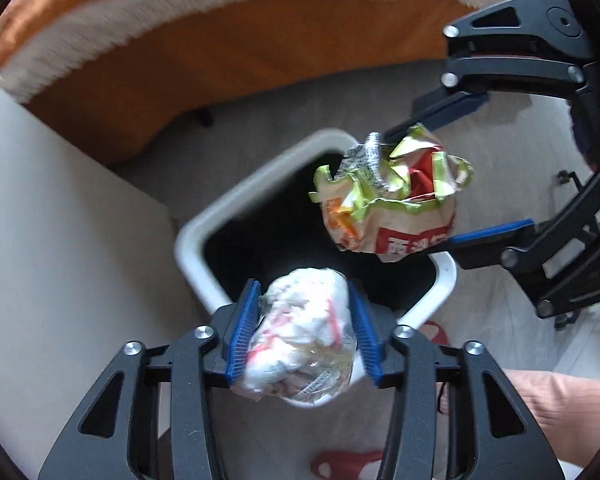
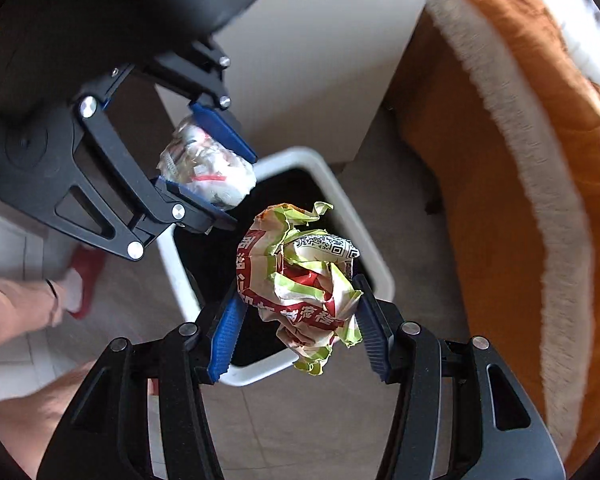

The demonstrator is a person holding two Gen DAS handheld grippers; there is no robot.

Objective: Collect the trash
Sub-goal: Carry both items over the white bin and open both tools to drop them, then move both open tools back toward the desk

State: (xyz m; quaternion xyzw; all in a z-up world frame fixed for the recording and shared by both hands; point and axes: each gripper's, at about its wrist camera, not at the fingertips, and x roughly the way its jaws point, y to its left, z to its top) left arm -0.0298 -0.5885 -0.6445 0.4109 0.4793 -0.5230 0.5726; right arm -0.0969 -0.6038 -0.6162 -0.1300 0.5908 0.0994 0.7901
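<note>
My left gripper [image 1: 304, 312] is shut on a crumpled white plastic wrapper [image 1: 304, 340] and holds it above the near rim of a white trash bin [image 1: 192, 236] with a black liner. My right gripper [image 2: 296, 300] is shut on a crumpled green, red and beige paper wrapper [image 2: 304, 280], also held over the bin [image 2: 374, 256]. In the left wrist view the right gripper [image 1: 420, 176] holds the paper wrapper [image 1: 392, 196] over the bin's far right side. In the right wrist view the left gripper [image 2: 236, 184] holds the white wrapper [image 2: 208, 172] at the bin's left edge.
An orange sofa with a cream fleece throw [image 1: 228, 40] stands behind the bin and shows at the right [image 2: 540, 200] in the right wrist view. A white cabinet side [image 1: 52, 220] is left of the bin. The person's legs and red slippers [image 1: 348, 464] are on the grey floor.
</note>
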